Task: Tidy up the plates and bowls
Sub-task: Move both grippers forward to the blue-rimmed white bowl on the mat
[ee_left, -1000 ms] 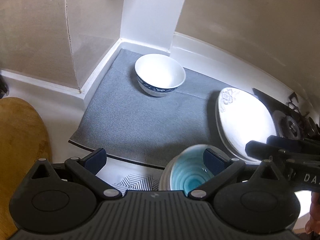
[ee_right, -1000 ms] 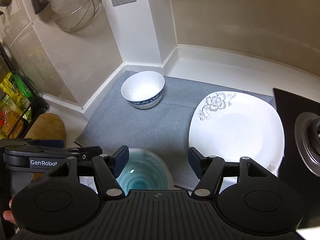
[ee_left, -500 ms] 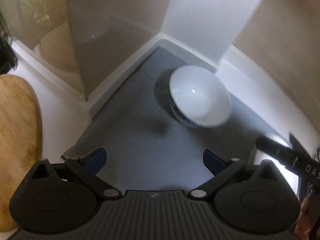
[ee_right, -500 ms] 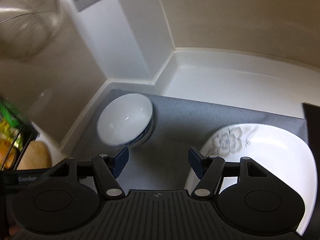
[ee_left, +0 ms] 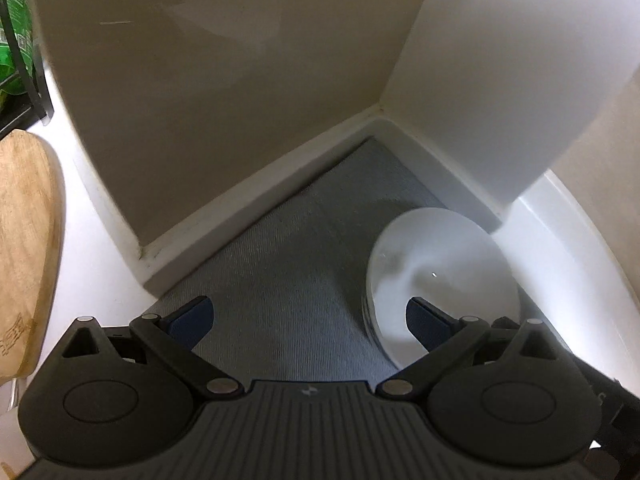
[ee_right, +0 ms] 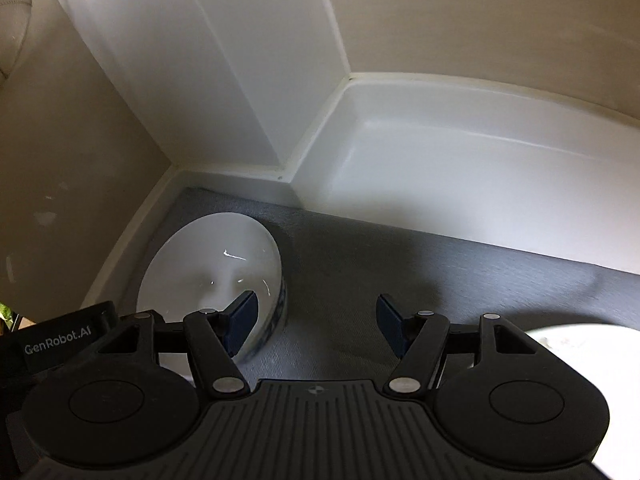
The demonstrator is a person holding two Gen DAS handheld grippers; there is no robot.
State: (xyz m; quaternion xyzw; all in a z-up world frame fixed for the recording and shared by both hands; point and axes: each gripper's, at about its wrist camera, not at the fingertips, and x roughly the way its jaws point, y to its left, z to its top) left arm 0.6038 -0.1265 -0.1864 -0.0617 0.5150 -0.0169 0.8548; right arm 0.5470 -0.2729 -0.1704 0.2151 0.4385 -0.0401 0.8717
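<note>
A white bowl point(ee_left: 440, 272) with a blue band stands on the grey mat point(ee_left: 288, 260) in the corner of the counter. My left gripper point(ee_left: 308, 320) is open, and its right finger hangs over the bowl's near side. In the right wrist view the same bowl point(ee_right: 212, 272) sits at the lower left. My right gripper point(ee_right: 316, 320) is open too, its left finger over the bowl's right rim and bare mat point(ee_right: 400, 272) between the fingers. The edge of a white plate point(ee_right: 580, 336) shows at the lower right. Neither gripper holds anything.
Walls and a white column close the corner just behind the bowl. A wooden board point(ee_left: 24, 248) lies on the counter to the left of the mat. The left gripper's body point(ee_right: 60, 336) is beside the bowl, close to my right gripper. A raised white ledge point(ee_right: 460, 168) runs behind the mat.
Both grippers have moved forward and down toward the white bowl in the corner, and the left one has rolled. The teal bowl has dropped out of both views, and only the plate's edge remains.
</note>
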